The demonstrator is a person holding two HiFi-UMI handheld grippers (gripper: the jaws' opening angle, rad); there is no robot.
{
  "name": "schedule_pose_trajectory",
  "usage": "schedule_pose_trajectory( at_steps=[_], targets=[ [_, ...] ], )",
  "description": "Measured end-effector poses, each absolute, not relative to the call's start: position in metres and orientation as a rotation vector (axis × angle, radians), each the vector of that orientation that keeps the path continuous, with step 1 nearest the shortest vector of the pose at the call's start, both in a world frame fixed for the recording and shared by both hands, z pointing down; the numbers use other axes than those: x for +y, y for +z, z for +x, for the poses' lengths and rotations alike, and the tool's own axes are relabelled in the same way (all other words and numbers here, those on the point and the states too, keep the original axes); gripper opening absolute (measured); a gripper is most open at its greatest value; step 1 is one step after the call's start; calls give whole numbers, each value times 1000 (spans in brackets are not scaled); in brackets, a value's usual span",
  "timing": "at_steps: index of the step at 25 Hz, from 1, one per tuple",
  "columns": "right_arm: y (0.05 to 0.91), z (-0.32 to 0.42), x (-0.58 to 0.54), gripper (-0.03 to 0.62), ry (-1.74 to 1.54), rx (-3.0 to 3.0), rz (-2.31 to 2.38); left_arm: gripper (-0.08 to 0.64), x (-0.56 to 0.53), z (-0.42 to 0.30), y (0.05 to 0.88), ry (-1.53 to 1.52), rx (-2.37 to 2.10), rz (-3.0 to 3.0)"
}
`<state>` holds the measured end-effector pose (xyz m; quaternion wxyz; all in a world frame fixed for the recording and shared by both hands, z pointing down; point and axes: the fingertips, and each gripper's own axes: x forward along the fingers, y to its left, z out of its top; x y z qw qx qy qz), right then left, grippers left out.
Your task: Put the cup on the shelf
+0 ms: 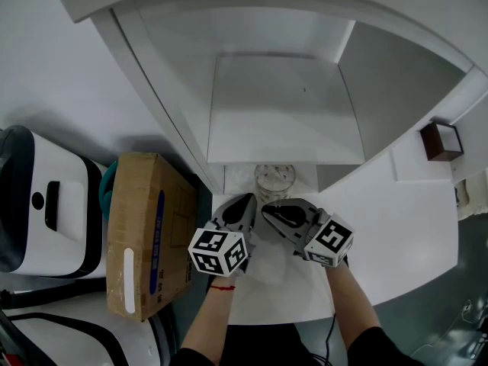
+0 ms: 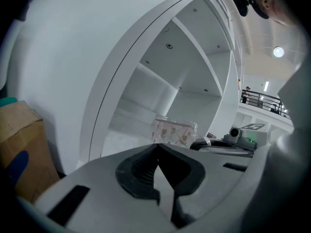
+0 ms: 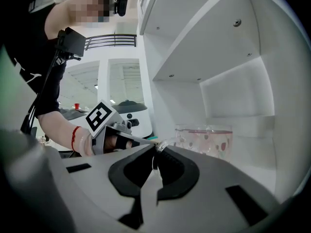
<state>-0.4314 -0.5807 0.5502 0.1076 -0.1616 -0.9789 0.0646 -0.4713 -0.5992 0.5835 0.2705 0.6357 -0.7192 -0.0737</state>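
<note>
A clear glass cup (image 1: 274, 180) printed with small red shapes stands on the white surface at the mouth of the shelf unit's lower bay, just under the shelf board (image 1: 286, 120). My right gripper (image 1: 268, 208) is right behind it; in the right gripper view the jaws (image 3: 156, 152) are shut on the cup's glass handle, with the cup body (image 3: 206, 139) just beyond. My left gripper (image 1: 245, 200) sits beside it on the left, shut with nothing between its jaws (image 2: 156, 148). It sees the cup (image 2: 172, 131) ahead and apart from it.
A cardboard box (image 1: 145, 227) lies left of the white surface, with a white and black appliance (image 1: 46, 204) farther left. A small brown box (image 1: 440, 139) sits on the counter at right. The unit's white curved wall (image 1: 164, 120) rises on the left.
</note>
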Motion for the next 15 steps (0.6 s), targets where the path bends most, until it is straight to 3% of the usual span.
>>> schedule_pose_trajectory(
  at_steps=[15],
  targets=[
    [579, -437, -596, 11, 142, -2800, -381, 8, -601, -472, 577, -185, -1954, 1722]
  ],
)
